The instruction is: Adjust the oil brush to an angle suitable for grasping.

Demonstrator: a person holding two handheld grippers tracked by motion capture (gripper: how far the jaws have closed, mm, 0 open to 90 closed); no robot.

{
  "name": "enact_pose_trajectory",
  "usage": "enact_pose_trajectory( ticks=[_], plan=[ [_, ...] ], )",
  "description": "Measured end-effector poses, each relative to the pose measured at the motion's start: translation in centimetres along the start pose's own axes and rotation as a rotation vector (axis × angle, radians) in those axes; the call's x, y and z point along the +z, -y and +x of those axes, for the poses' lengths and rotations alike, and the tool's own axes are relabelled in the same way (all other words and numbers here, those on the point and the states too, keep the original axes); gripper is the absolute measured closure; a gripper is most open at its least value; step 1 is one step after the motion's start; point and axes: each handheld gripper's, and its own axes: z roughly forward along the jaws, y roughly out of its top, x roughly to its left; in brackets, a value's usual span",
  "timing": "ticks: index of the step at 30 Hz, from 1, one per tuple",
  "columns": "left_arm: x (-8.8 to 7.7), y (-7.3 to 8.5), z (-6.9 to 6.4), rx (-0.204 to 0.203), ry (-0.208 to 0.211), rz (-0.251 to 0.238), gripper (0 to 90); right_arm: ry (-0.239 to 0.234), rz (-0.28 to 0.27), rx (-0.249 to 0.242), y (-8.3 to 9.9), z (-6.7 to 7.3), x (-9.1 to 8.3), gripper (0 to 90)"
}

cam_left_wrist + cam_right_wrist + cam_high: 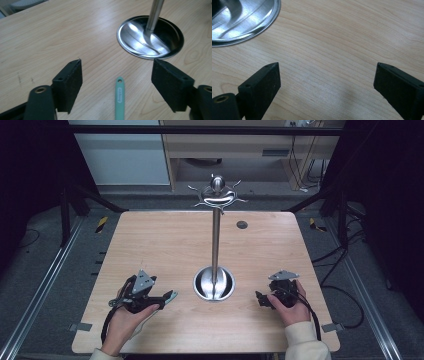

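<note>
Both wide open: left hand-held gripper [117, 75], right hand-held gripper [327, 82].

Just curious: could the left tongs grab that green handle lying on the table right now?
Probably yes. The left tongs are open, and the green handle lies between the jaws on the bare table, with nothing in the way.

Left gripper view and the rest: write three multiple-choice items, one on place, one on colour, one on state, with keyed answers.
1. Where does the metal stand have its round base?
A. between the two tongs
B. at the table's far left corner
C. on the floor

2. What colour is the slim handle between the left tongs?
A. red
B. teal green
C. yellow

3. How do the right tongs stand?
A. shut on a spoon
B. shut, holding nothing
C. open

Answers: 1 A, high view shows the base mid-table between both hands; 2 B, it is teal against the wood; 3 C, bare table shows between the jaws.
</note>
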Motion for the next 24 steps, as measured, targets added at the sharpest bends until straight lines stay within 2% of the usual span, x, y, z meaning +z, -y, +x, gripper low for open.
enact_pose_trajectory(
  ticks=[3, 7, 10, 14, 15, 17, 18, 19, 20, 24],
  plan=[
    [0.1, -0.2, -0.5, 0.015, 0.013, 0.006, 32.4, 0.002, 0.000, -0.002, 0.0, 0.0, 0.0, 7.8],
    [0.3, -0.2, -0.9, 0.030, 0.035, 0.022, 49.1, 0.000, 0.000, 0.002, 0.0, 0.0, 0.0, 7.8],
    [0.8, 0.0, -1.0, 0.050, 0.055, 0.055, 62.9, 0.001, 0.000, -0.001, 0.0, 0.0, 0.0, 7.8],
    [1.4, 0.4, -1.0, 0.048, 0.068, 0.090, 79.1, 0.004, 0.000, -0.006, 0.0, 0.0, 0.0, 7.8],
    [1.9, 0.6, -0.9, 0.034, 0.093, 0.115, 82.2, 0.004, -0.001, -0.006, 0.0, 0.0, 0.0, 7.8],
    [2.2, 0.8, -1.0, 0.035, 0.101, 0.133, 86.8, 0.005, 0.000, -0.006, 0.0, 0.0, 0.0, 7.8],
    [2.9, 1.0, -1.0, 0.040, 0.108, 0.171, 89.0, 0.005, 0.001, -0.007, 0.0, 0.0, 0.0, 7.8],
    [2.9, 1.0, -1.0, 0.040, 0.108, 0.171, 90.0, 0.005, 0.001, -0.006, 0.0, 0.0, 0.0, 7.8],
    [3.5, 1.3, -1.1, 0.043, 0.114, 0.203, 90.0, 0.005, 0.001, -0.006, 0.0, 0.0, 0.0, 7.8],
    [4.2, 1.6, -1.4, 0.057, 0.115, 0.240, 90.0, 0.002, 0.003, 0.001, 0.0, 0.0, 0.0, 7.8]
  ],
)
